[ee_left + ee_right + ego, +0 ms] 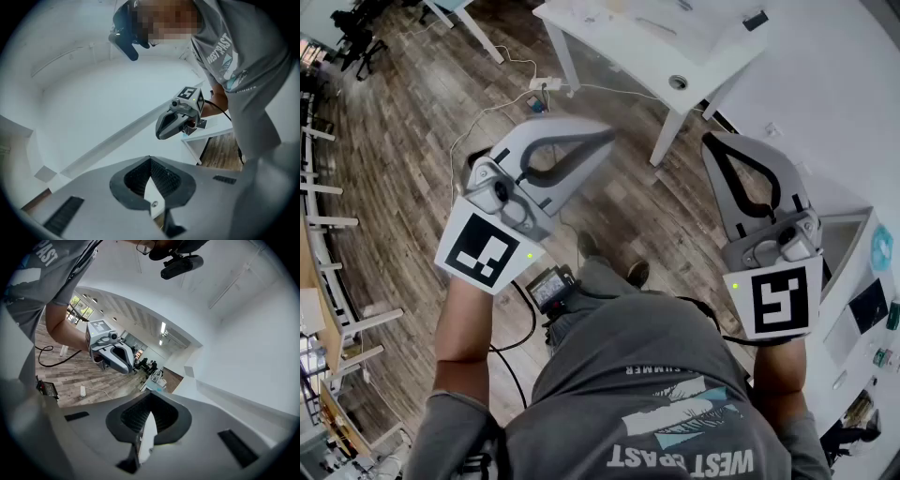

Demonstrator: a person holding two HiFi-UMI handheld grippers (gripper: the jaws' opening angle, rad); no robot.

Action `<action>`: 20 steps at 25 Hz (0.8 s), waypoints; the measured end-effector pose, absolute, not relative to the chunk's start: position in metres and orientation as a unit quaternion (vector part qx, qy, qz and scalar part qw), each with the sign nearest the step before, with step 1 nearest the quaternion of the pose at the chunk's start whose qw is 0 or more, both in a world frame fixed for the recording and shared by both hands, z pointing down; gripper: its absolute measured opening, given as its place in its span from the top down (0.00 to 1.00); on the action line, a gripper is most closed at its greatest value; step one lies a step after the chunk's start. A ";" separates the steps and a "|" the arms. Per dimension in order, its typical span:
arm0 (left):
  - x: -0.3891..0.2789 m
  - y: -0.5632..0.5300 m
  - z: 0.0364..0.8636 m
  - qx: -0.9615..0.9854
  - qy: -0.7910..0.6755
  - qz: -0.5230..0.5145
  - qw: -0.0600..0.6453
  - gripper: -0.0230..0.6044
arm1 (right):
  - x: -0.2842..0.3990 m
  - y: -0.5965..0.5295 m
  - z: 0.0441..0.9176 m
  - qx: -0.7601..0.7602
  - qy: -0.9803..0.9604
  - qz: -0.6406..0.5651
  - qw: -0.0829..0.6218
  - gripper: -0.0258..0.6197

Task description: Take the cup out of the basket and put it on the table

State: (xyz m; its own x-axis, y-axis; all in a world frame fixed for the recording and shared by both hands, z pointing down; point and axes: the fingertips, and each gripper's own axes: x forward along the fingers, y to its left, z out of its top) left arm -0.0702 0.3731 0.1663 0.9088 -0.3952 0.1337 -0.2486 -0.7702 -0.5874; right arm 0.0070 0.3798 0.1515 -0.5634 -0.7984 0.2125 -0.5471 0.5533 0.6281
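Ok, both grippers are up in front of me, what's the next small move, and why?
Probably turn and look for the basket first. The left gripper and right gripper are both shut on nothing, held over the wooden floor, and no basket or cup shows in any view. The white table ahead is likely where to look.

The left hand-held gripper (602, 137) and the right hand-held gripper (713, 142) hang side by side, well apart, over the floor (412, 141). Their jaws point away from the person. Ahead of them stands a counter (619, 33). A power strip (546, 84) lies on the floor just left of its near leg. The person's shoes (614, 267) stand below, between the two grippers — a second counter (862, 319) runs along the right edge.
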 end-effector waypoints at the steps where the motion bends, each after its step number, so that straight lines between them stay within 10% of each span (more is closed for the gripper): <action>1: -0.069 0.374 0.166 -0.932 0.174 -0.126 0.291 0.95 | 0.009 0.381 0.152 0.398 -0.847 -0.255 0.245 0.94; 20: -0.050 0.364 0.175 -0.925 0.177 -0.152 0.300 0.95 | 0.028 0.368 0.162 0.397 -0.830 -0.285 0.267 0.94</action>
